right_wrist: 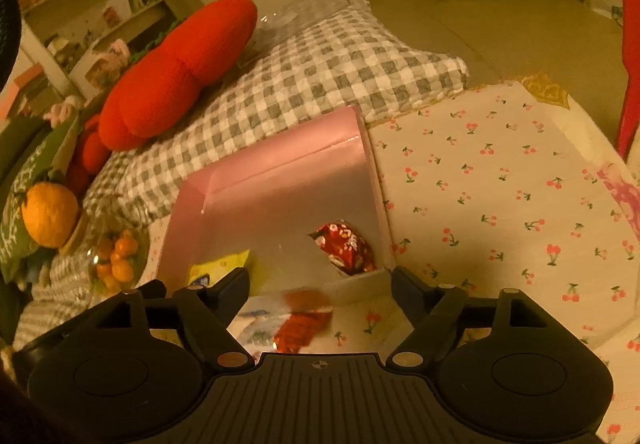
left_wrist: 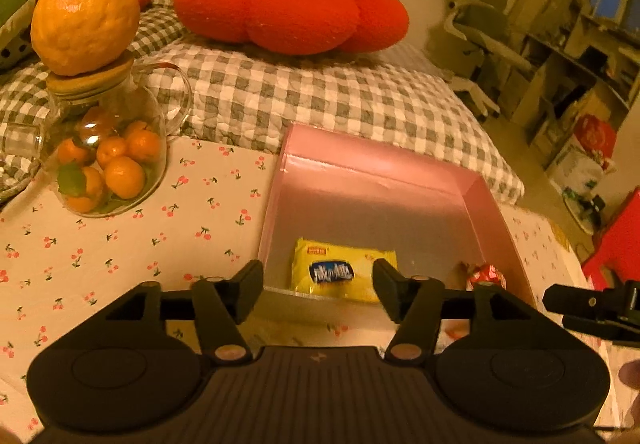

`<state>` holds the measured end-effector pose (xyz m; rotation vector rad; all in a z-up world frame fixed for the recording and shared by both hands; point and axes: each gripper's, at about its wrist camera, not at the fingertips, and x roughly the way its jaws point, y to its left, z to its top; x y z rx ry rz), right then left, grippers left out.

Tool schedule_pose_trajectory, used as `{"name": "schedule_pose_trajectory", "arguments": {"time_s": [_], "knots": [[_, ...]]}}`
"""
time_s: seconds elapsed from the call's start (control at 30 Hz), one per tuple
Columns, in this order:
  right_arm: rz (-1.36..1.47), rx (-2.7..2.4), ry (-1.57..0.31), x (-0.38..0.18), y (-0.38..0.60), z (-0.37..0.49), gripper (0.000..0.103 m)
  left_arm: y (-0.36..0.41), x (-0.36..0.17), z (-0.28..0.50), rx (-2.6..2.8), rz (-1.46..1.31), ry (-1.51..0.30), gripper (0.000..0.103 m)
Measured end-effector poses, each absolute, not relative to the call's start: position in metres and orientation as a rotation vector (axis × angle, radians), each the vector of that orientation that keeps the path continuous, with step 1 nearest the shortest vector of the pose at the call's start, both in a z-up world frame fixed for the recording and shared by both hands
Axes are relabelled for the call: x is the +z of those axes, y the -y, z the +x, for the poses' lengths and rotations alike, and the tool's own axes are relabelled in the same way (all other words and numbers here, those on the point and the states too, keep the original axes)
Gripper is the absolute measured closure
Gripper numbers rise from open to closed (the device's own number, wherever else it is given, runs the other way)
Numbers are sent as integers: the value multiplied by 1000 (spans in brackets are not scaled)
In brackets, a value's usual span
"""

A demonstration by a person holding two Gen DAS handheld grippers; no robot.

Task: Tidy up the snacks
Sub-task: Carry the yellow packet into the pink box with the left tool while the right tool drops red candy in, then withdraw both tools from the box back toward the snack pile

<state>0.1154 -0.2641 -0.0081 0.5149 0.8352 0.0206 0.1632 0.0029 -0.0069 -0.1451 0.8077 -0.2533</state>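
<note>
Both tongs are spread with nothing pinched: the left gripper (left_wrist: pixel 318 292) over the yellow packet (left_wrist: pixel 344 270), the right gripper (right_wrist: pixel 320 294) near the red packet (right_wrist: pixel 346 246) — both packets lie inside the pink box (left_wrist: pixel 492 212). Another snack (right_wrist: pixel 298 326) sits blurred on the cloth outside; reaching low for it could nudge the box's near wall.

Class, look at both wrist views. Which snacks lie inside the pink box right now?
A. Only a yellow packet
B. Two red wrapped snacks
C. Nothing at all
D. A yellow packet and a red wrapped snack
D: the pink box holds a yellow packet near its front wall and a red wrapped snack in its front right corner.
</note>
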Motion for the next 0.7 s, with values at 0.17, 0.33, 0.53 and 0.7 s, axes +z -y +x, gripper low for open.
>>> {"name": "schedule_pose_trajectory", "arguments": {"time_s": [0.17, 0.33, 0.53, 0.7], "knots": [[485, 26, -855, -5, 268, 106, 17, -4, -1, 153, -272, -125, -826, 26], [454, 38, -875, -4, 269, 96, 16, -3, 4, 140, -295, -86, -841, 13], [420, 45, -916, -7, 265, 81, 15, -3, -3, 120, -327, -29, -849, 4], [383, 64, -949, -12, 256, 70, 15, -5, -12, 106, -368, 21, -864, 4]]}}
